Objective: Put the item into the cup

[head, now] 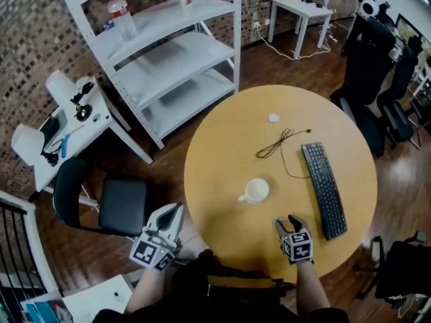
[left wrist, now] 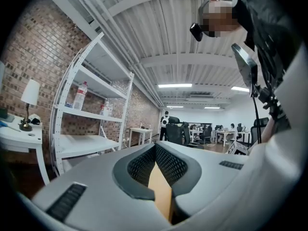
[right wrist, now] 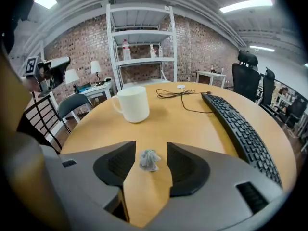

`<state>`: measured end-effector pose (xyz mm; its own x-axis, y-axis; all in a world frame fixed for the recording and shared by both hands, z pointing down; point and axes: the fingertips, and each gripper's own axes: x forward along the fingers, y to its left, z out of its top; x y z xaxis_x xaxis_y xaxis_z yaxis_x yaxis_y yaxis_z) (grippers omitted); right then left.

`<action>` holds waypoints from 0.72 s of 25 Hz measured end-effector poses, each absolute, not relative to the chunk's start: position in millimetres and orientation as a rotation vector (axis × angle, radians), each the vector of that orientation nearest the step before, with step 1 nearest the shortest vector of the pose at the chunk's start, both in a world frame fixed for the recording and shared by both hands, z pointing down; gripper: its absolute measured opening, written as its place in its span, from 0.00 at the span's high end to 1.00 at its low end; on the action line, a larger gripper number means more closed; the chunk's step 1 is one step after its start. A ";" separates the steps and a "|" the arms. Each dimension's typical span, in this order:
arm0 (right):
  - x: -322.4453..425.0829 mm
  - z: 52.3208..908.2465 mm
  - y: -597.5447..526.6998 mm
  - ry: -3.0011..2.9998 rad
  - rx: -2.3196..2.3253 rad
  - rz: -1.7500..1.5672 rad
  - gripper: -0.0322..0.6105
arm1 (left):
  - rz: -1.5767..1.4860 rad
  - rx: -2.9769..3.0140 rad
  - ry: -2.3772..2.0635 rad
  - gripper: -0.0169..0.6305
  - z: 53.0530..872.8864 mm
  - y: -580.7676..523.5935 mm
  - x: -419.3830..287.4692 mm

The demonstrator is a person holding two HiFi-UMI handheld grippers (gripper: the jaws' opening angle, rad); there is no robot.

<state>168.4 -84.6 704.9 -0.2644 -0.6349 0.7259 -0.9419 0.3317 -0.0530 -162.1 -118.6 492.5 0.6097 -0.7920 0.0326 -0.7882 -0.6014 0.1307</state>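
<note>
One small grey crumpled item [right wrist: 150, 160] lies on the round wooden table [head: 222, 147], on the person's side of the white cup [right wrist: 132, 104] and a little to the right of it, well apart from it. The item sits exactly between the two jaws of the right gripper [right wrist: 150, 153]. These jaws stand wide apart, and neither dark pad touches the item; there is bare table on both sides of it. In the head view the gripper itself hides the item.

The cup stands upright on the table, with its handle turned to the left. Nothing can be seen inside it from these views.

To the right of the cup a black keyboard [head: 324, 188] lies on the table, apart from the cup. Beyond the cup there is a thin dark cable [head: 276, 143] in loose loops, and farther beyond it a small white object [head: 273, 118].

The left gripper [head: 172, 215] is to the left of the cup and nearer to the person, past the table edge. Its jaws are together at the tips and nothing is between them.

Farther left of the cup a black chair [head: 101, 204] stands on the floor, and beyond the cup on the left a white shelf [head: 168, 52] stands against the brick wall.
</note>
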 end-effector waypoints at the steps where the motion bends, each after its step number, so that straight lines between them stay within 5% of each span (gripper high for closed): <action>1: 166.3 710.6 -86.5 -1.983 1.378 0.659 0.62 | -0.038 2.682 -1.352 0.98 494.7 -117.8 -170.6; 11: 156.9 738.1 -82.7 -1.904 1.344 0.685 0.63 | -0.056 2.642 -1.392 0.98 492.7 -121.4 -198.1; 13: 156.6 737.6 -82.2 -1.884 1.345 0.649 0.74 | -0.066 2.648 -1.375 0.98 493.3 -124.4 -197.5; 18: 155.5 703.2 -99.8 -1.950 1.439 0.595 0.77 | -0.074 2.669 -1.344 0.98 494.8 -134.4 -196.0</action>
